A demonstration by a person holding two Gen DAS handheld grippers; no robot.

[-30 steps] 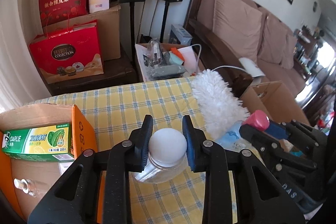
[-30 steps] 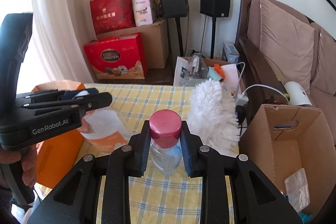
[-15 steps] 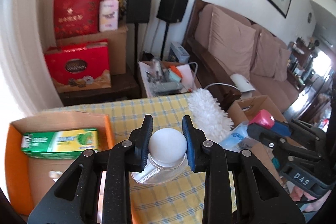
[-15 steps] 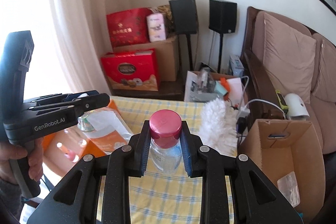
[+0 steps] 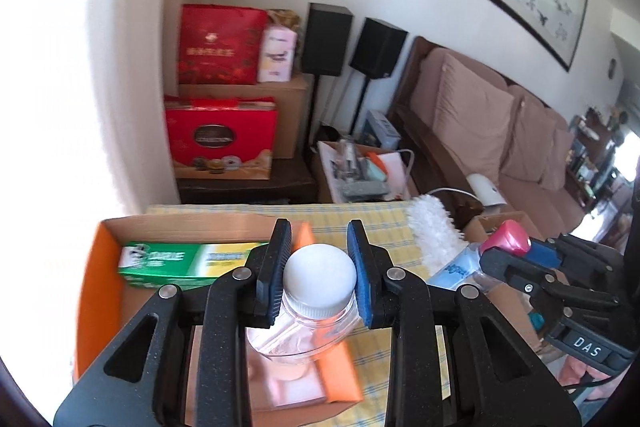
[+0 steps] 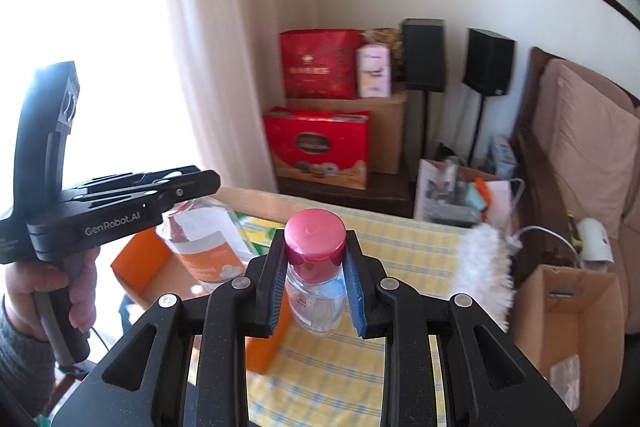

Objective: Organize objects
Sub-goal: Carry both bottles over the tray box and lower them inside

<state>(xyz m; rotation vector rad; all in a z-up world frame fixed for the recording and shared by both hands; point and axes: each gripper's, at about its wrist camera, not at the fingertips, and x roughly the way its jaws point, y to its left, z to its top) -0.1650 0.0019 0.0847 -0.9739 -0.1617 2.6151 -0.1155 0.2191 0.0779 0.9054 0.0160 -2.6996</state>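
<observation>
Clear jar [image 5: 308, 331] w/ white screw lid is pinched at the lid by the left tongs [image 5: 319, 271], blue pads pressed on both sides of the lid; jar hangs in the air over the orange-sided cardboard box [image 5: 96, 291] that sits at the tabletop's left edge. Inside that box: a green toothpaste carton [image 5: 176, 263] lying flat along the far wall.

Small clear bottle [image 6: 316, 303] w/ pink cap is pinched just under the cap by the right tongs [image 6: 316, 287], pads tight on it, upright, held above the yellow-check cloth on the tabletop [image 6: 392, 247]. From the left wrist view the same bottle shows at right, tilted, blue label visible, beside the jar but apart from it.

From the right wrist view the left tongs come in from the left, a hand [image 6: 76, 283] w/ grey sleeve wrapped round the grip; the jar's label is orange and white.

White fluffy duster [image 6: 484, 267] lies along the tabletop's right edge, head toward the far right corner. Just past that edge, lower, an open brown cardboard box [image 6: 568, 311] w/ a clear plastic packet inside.

Beyond the far edge: red gift boxes [image 6: 320, 147], two black speakers on stands [image 6: 456, 63], brown sofa [image 5: 472, 123].
</observation>
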